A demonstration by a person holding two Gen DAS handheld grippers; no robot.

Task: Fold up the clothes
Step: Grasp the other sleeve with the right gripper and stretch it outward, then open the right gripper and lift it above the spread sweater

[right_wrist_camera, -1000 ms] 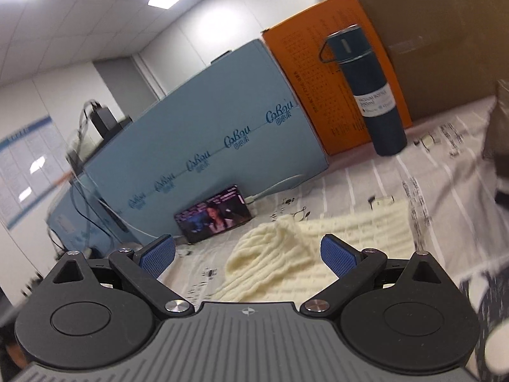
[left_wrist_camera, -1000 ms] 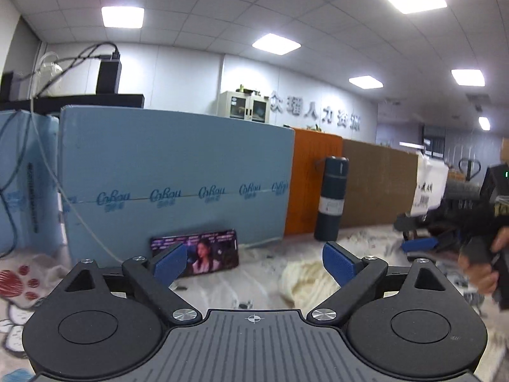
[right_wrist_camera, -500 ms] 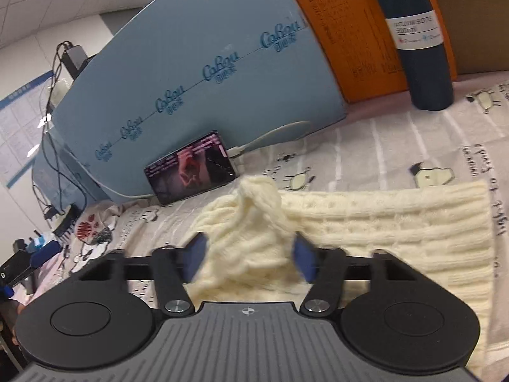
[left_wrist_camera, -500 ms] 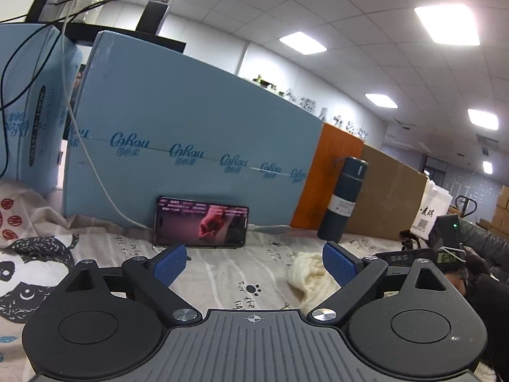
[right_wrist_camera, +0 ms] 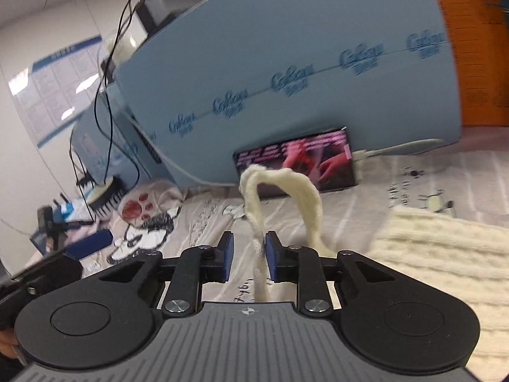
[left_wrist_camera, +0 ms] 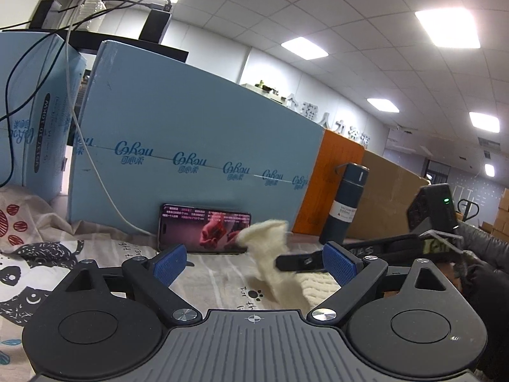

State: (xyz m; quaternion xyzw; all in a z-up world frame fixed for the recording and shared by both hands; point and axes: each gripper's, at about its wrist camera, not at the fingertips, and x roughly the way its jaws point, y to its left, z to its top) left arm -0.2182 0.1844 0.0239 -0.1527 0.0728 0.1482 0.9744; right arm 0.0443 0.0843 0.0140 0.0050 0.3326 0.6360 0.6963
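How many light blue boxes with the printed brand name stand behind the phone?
2. A large light blue box directly behind the phone, and a second blue box left of it. Others may be hidden.

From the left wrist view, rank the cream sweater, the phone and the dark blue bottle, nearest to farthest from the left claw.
1. Cream sweater: lifted just ahead of the open left claw, right of centre.
2. Phone: beyond it, propped against the blue box.
3. Dark blue bottle: farthest, off to the right by the orange box.
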